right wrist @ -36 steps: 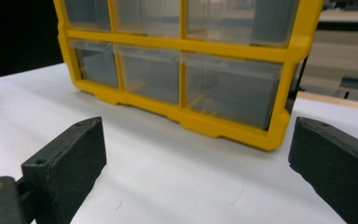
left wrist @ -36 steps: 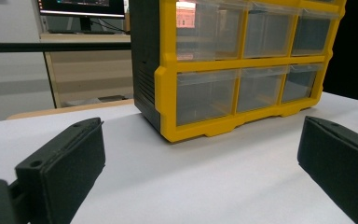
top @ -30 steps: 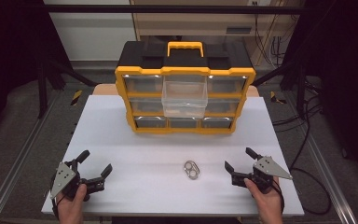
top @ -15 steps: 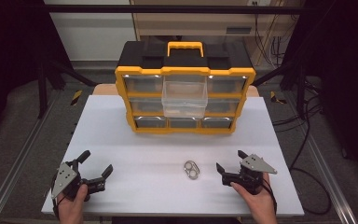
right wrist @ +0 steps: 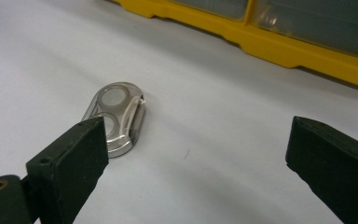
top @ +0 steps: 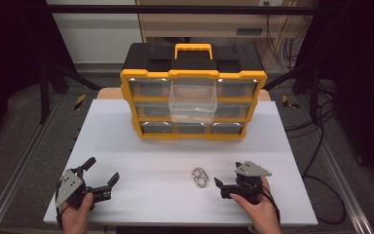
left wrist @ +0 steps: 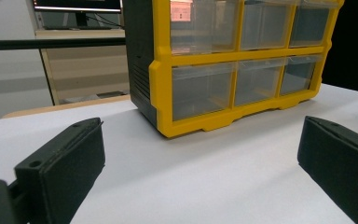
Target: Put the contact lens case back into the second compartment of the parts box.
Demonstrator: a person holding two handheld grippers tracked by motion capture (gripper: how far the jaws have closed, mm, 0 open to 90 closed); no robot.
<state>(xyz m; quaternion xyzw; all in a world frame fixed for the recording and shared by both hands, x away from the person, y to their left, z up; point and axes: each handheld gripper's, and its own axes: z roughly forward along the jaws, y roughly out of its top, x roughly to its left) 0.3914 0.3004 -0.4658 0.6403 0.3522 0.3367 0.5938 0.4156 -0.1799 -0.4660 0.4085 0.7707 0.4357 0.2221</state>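
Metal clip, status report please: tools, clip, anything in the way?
Left tool open, idle. Right tool open, beside metal clip, not touching. Organizer middle drawer pulled out. Nothing in the way.

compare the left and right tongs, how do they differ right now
The right tongs sit close beside the metal clip, turned toward it; the left tongs rest far off at the table's left front, with nothing near. The right tongs look at the clip; the left tongs face the yellow organizer. Both are open and empty.
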